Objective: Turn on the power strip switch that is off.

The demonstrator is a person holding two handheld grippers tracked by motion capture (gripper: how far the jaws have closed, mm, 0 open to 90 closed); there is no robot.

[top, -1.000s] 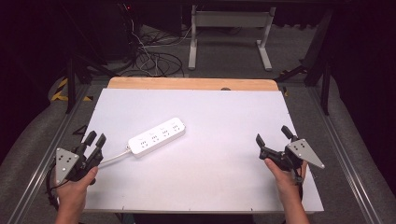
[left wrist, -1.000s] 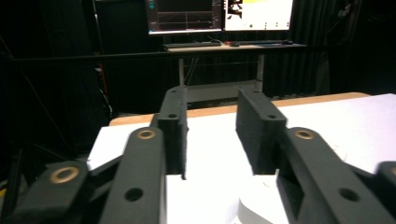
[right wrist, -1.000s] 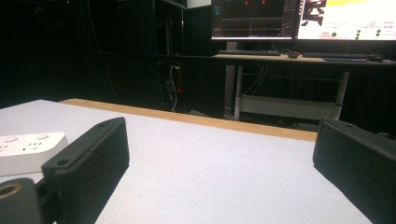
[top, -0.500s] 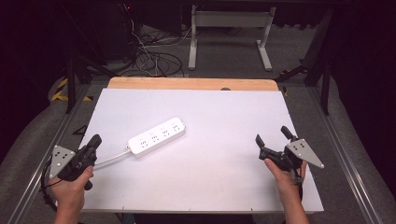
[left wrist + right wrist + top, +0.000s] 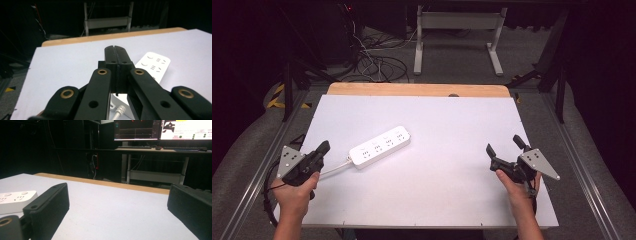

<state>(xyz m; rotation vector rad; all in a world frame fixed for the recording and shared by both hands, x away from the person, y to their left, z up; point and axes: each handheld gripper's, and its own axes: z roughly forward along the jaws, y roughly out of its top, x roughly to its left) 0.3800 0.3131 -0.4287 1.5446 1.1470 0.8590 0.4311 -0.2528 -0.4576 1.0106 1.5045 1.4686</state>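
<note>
The fingers point(image 5: 117, 62) of the left gripper point(image 5: 322, 148) are pressed flat together with nothing between them, while those of the right gripper point(image 5: 503, 147) stand wide apart – the two hands are plainly set for different jobs. In the left gripper view the closed pair points along the desk point(image 5: 452, 120) toward the near end of the power strip point(image 5: 381, 146), just above where its cord point(image 5: 333, 170) leaves the housing; the tip looks close to that end, though I cannot tell whether it touches. Fingers drawn to a single narrow edge suit a nudge or a press better than a grasp, so my guess is that the left hand means to push or steady the strip rather than lift it.

The strip lies flat on the white sheet, left of centre, sockets up, slanting with its far end toward the middle of the desk and its cord end toward the left hand. Lying so, its long sides are free on both flanks.

The right gripper is held low near the desk's right edge, well apart from the strip, its fingers facing across the sheet toward it – in the right gripper view the strip's end shows at the far left. Spread like that, it seems ready to take the strip by its width.
</note>
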